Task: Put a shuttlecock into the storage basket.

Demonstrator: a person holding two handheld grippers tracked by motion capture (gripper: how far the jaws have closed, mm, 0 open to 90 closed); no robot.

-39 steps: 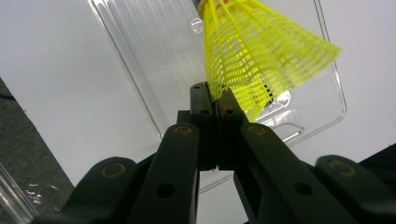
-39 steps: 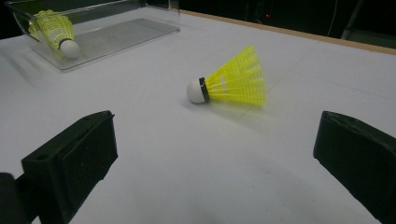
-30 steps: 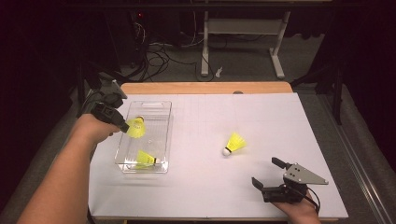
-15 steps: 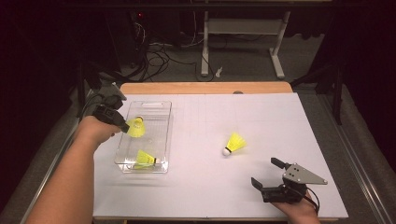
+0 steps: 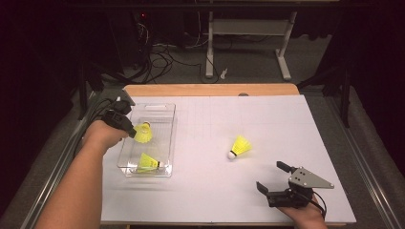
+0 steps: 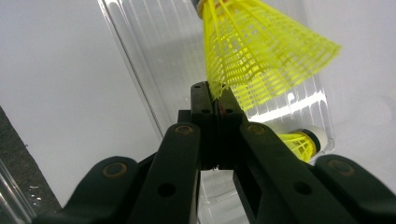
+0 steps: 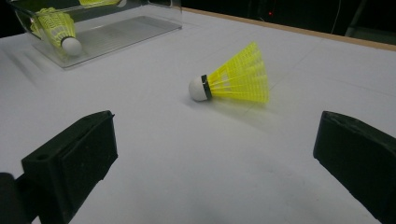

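My left gripper (image 5: 130,132) is shut on the skirt rim of a yellow shuttlecock (image 5: 143,132), holding it over the clear plastic box (image 5: 160,109). In the left gripper view the jaws pinch the yellow mesh of that shuttlecock (image 6: 261,51) at the gripper's (image 6: 215,95) tips. A second yellow shuttlecock (image 5: 149,163) lies inside the box at its near end, also visible as the shuttlecock in the box (image 6: 303,142). A third shuttlecock (image 5: 239,146) lies on its side on the white table. My right gripper (image 5: 271,176) rests open near the table's front edge, facing that loose shuttlecock (image 7: 233,80).
The white sheet (image 5: 286,124) covers a wooden table with its far edge (image 5: 210,89) showing. Dark floor, cables and a metal stand leg (image 5: 209,52) lie beyond the table. A person's left forearm (image 5: 76,191) reaches in along the table's left side.
My left gripper has sunk a little with the shuttlecock toward the box. The right gripper and the loose shuttlecock have stayed put.
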